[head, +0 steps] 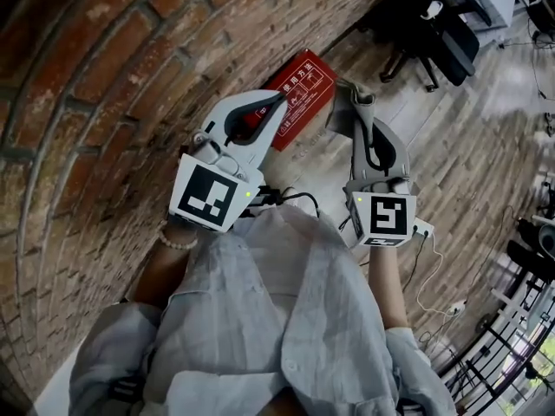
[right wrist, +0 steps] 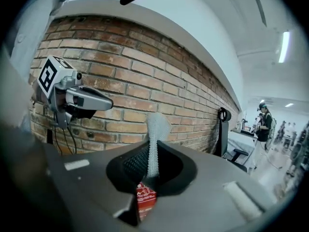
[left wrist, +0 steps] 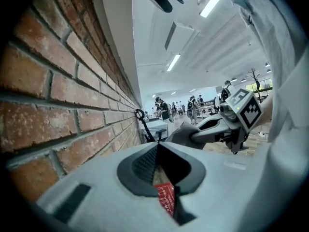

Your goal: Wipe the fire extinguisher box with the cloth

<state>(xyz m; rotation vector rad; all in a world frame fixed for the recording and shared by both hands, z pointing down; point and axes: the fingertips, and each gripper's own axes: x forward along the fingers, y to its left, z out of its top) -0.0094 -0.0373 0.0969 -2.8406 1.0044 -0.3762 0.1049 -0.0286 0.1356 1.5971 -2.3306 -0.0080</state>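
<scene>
Right gripper (right wrist: 151, 170) clenched on grey cloth (right wrist: 157, 127) — left gripper (left wrist: 158, 146) closed, empty — red fire extinguisher box (head: 301, 92) beneath both.

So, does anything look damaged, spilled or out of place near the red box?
Nothing stands out. The red box sits on the floor against the brick wall, with no visible dent or spill. The cloth is pinched in the right gripper.

extinguisher box (head: 305, 89) partly behind left tongs (head: 281, 100) | cloth (head: 340, 115) partly behind right tongs (head: 360, 100)
</scene>
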